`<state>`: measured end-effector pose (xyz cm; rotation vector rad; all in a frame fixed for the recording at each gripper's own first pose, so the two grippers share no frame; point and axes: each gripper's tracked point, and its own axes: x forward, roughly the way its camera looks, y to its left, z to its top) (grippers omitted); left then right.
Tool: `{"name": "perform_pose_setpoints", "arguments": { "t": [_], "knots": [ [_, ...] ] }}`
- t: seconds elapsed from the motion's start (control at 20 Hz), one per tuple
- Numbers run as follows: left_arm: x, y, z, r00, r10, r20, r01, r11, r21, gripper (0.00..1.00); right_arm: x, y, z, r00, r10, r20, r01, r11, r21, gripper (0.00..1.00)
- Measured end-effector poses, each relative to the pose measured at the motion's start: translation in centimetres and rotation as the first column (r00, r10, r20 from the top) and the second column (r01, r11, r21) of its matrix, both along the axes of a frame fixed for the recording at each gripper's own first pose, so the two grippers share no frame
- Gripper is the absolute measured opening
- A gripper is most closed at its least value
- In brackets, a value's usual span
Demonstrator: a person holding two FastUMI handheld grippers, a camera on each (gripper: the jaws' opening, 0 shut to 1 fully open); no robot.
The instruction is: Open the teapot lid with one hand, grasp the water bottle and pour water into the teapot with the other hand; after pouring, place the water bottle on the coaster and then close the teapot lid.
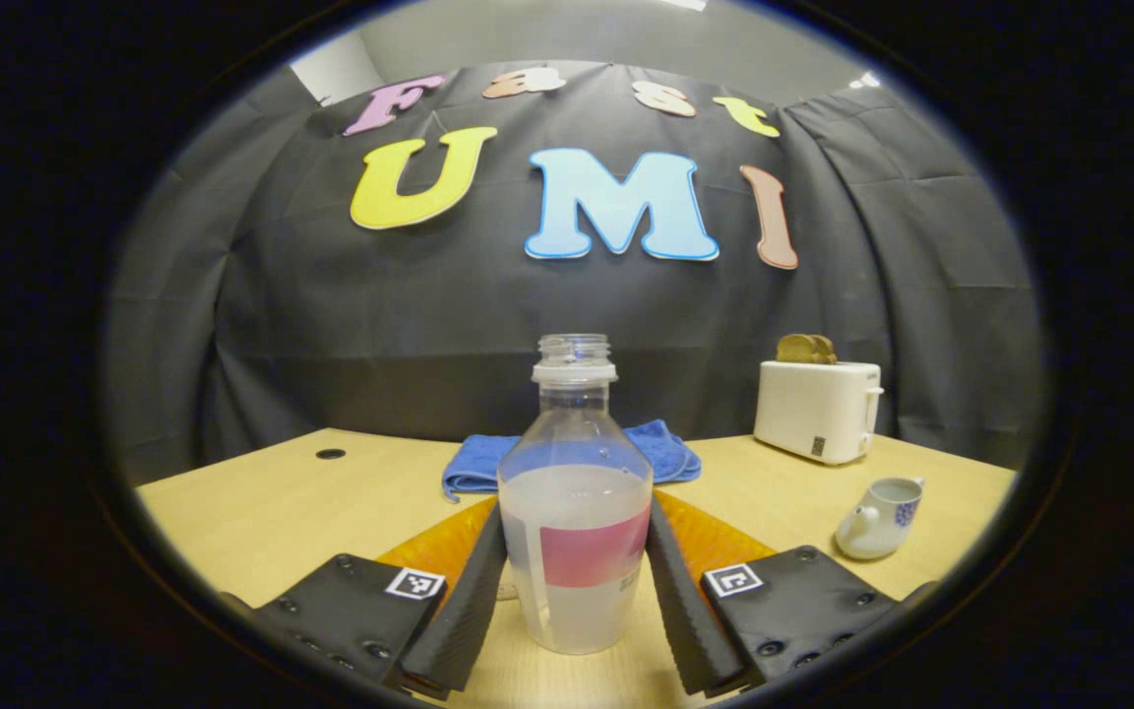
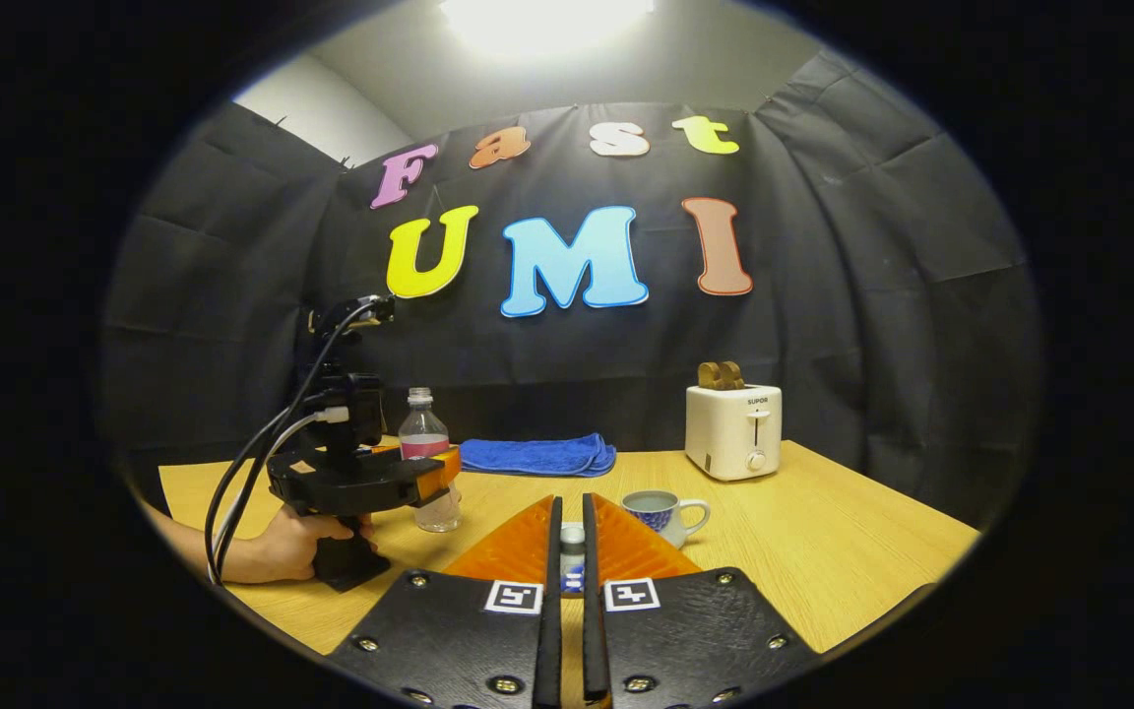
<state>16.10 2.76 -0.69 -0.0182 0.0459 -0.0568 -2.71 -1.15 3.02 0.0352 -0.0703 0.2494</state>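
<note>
Left tongs (image 1: 575, 581) clamp the bottle (image 1: 575, 512); right tongs (image 2: 572, 561) pinch the lid (image 2: 573, 566). Uncapped, a tilt spills water short of the teapot (image 1: 877, 517) ahead-right.

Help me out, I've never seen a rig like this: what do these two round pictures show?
There is no robot here. A person holds a two-finger gripper in each hand, and each gripper carries a camera that looks along its own fingers. The left gripper view shows the left gripper with its fingers against both sides of an uncapped bottle that is part full. The right gripper view shows the right gripper pinching a small piece, seemingly the lid of the open teapot. Farther off it shows the hand holding the left gripper. On the table are also a towel and a toaster.
</note>
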Motion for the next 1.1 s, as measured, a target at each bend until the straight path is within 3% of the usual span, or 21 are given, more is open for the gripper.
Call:
{"name": "perform_pose_setpoints", "arguments": {
  "t": [0.35, 0.6, 0.75, 0.95, 1.1],
  "knots": [
    [-2.5, -2.7, 2.0, 0.997, -0.039, 0.062, 0.028, 0.986, 0.164, 0.86, -1.8, -1.3, -1.8, 0.999, -0.03, -0.038, 0.03, 1.0, -0.008, 0.09],
    [-2.3, -5.0, 1.9, 0.996, -0.056, 0.074, 0.026, 0.932, 0.361, 0.86, -2.9, -1.6, -2.8, 0.997, -0.04, -0.06, 0.04, 0.999, -0.001, 0.08],
    [-1.8, -6.0, 1.4, 0.995, -0.075, 0.061, 0.039, 0.89, 0.454, 0.86, -3.3, -2.3, -2.8, 0.997, -0.053, -0.056, 0.053, 0.999, 0.003, 0.08],
    [-1.0, -6.7, 0.8, 0.995, -0.085, 0.044, 0.04, 0.788, 0.615, 0.86, -3.9, -3.3, -3.1, 0.996, -0.071, -0.057, 0.071, 0.997, -0.003, 0.09],
    [-0.5, -8.1, 0.2, 0.993, -0.118, 0.015, 0.076, 0.728, 0.681, 0.87, -4.7, -3.6, -2.8, 0.996, -0.062, -0.058, 0.063, 0.998, 0.026, 0.08]
  ]
}}
